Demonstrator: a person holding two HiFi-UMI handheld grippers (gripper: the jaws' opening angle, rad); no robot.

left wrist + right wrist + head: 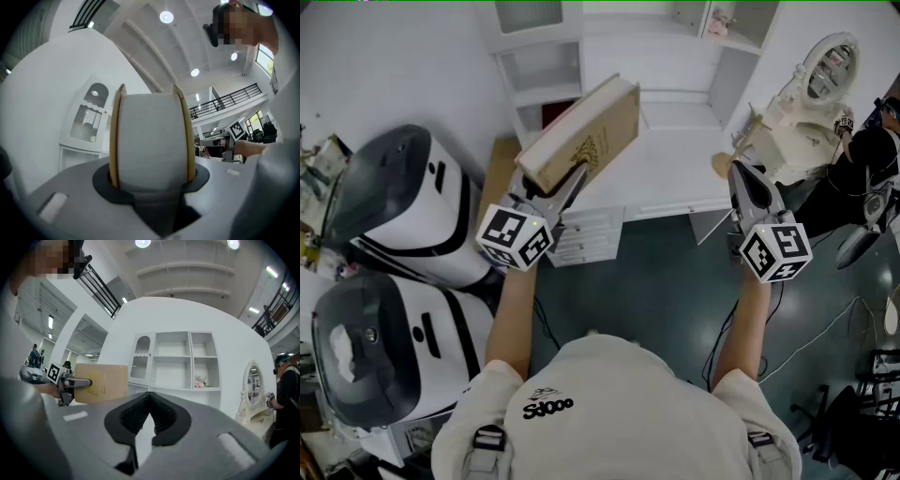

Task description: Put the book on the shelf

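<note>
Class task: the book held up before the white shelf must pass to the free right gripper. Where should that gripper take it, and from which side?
Probably pinch the book across its thickness at its free far end, coming from above. The left gripper clamps the near end, and the broad cover faces the right gripper, so only an edge fits between jaws.

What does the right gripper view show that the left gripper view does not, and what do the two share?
Only the right gripper view: the white shelf with its open compartments, the oval mirror, the tan cover of the book, and the right hand-held gripper, its jaws together and empty. Only the left gripper view: the book's pale page edge clamped between the jaws of the left hand-held gripper. Both: the book and the arched cabinet door.
</note>
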